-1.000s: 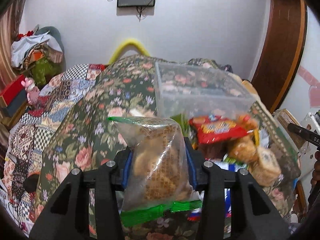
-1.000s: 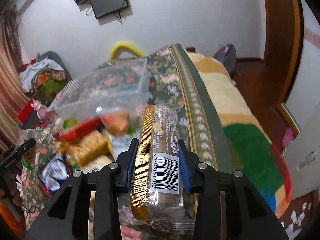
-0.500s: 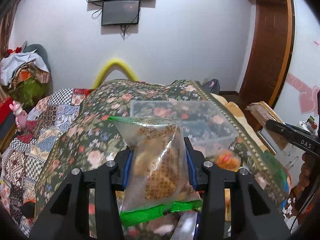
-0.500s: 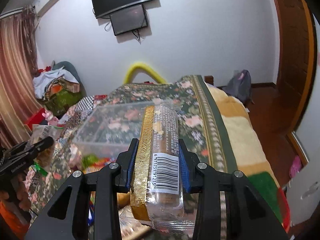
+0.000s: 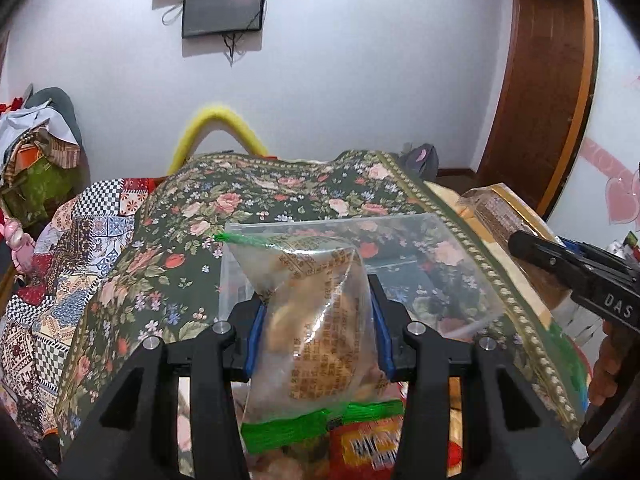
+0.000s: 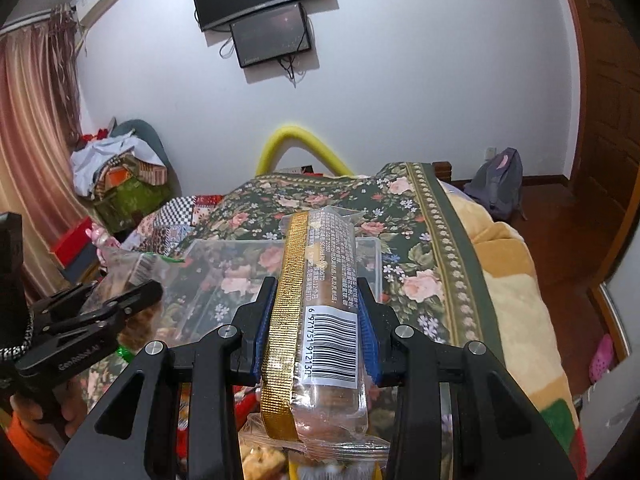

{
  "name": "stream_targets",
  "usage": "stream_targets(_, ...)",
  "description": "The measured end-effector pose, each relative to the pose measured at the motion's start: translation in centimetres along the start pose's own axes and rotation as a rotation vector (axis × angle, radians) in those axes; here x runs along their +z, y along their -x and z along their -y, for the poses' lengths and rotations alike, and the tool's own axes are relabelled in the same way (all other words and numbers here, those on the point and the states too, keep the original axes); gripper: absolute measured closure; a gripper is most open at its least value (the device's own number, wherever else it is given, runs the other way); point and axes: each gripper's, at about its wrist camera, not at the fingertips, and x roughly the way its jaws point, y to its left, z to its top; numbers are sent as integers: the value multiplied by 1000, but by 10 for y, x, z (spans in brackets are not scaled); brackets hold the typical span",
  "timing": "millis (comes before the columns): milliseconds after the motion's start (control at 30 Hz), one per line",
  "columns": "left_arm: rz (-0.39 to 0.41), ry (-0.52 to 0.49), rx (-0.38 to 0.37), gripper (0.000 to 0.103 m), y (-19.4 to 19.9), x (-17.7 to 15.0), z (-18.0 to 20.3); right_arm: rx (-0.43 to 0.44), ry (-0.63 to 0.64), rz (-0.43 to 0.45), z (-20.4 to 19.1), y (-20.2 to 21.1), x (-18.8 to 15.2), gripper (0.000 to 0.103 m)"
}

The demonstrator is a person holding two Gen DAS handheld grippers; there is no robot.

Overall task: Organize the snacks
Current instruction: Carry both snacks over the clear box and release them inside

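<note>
My left gripper (image 5: 316, 320) is shut on a clear bag of biscuits with green seams (image 5: 316, 328), held up in front of a clear plastic box (image 5: 420, 248) on the floral bedspread. My right gripper (image 6: 316, 320) is shut on a long biscuit packet with a gold strip and barcode (image 6: 320, 300), also raised before the box (image 6: 224, 276). The right gripper and its packet show at the right of the left wrist view (image 5: 576, 276). The left gripper and its bag show at the left of the right wrist view (image 6: 92, 312).
A pile of loose snacks lies below the grippers, with a red packet (image 5: 372, 448) in it. The floral bedspread (image 5: 280, 192) covers the bed. A yellow foam arch (image 6: 296, 140) stands behind it. A backpack (image 6: 500, 184) sits on the floor at right.
Both grippers have risen and tilted up with their snacks. The snack pile has dropped to the bottom of the views and the box now sits lower, behind the held snacks.
</note>
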Motion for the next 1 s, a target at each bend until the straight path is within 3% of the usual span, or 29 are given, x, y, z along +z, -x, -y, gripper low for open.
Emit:
stream_targets(433, -118, 0, 20, 59, -68, 6, -8, -4, 21, -178, 3, -65, 4, 69)
stream_targets(667, -169, 17, 4, 58, -87, -1, -14, -11, 74, -251, 1, -81, -2, 69)
stream_targets(1000, -153, 36, -9, 56, -73, -1, -19, -15, 136, -221, -10, -70, 5, 69)
